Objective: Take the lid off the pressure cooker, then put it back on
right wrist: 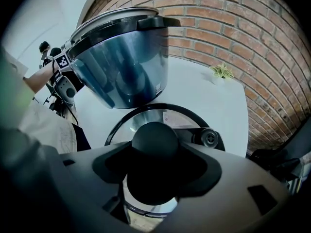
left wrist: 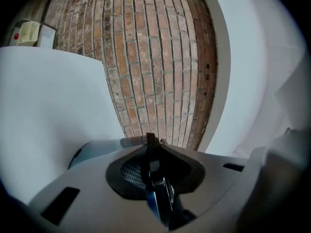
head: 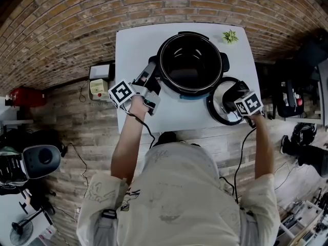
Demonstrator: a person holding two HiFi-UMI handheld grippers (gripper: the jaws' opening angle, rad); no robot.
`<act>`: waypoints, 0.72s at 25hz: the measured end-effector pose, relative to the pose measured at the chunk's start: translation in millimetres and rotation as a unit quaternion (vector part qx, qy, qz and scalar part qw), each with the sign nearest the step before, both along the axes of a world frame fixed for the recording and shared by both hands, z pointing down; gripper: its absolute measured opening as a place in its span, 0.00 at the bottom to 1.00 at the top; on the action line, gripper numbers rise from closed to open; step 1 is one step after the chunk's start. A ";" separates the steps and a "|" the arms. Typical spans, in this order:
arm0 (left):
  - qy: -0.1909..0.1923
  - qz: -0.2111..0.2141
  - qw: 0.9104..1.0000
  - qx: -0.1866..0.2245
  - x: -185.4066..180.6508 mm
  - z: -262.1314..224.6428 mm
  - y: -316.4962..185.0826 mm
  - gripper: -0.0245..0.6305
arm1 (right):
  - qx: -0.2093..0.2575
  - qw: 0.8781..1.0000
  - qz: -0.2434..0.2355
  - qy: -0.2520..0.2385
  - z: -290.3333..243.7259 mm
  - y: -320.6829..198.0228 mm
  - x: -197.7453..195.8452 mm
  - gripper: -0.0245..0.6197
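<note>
Small green leafy plant [head: 230, 36] at the far right corner of a white rectangular surface [head: 134, 50]. Cream plastic box with a red button [head: 98, 89] just beside the surface's left edge. Red-brown brick wall [head: 61, 29] behind. Red cylindrical object [head: 21, 96] well apart at far left.

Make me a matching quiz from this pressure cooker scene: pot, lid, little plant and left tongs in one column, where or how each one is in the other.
1 pot
2 lid
3 plant
4 left tongs

A far corner of the table
B clamped on the pot's side
C open, mid-table
D flat on the table, right of the pot

Pairs: 1-C, 2-D, 3-A, 4-B
</note>
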State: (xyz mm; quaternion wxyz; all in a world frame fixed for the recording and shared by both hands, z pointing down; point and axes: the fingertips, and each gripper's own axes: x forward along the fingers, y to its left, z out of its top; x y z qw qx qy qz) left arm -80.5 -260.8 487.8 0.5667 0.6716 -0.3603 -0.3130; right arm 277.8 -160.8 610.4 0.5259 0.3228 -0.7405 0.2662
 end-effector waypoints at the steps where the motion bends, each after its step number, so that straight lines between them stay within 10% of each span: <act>1: 0.004 -0.001 1.000 0.001 0.5 -1.3 -0.2 0.16 | 0.003 1.000 0.001 0.001 -3.8 -0.3 2.3 0.50; 18: 0.021 -0.008 1.000 0.013 2.0 -6.4 -1.1 0.16 | 0.076 0.994 -0.065 0.047 -157.2 -16.8 31.0 0.50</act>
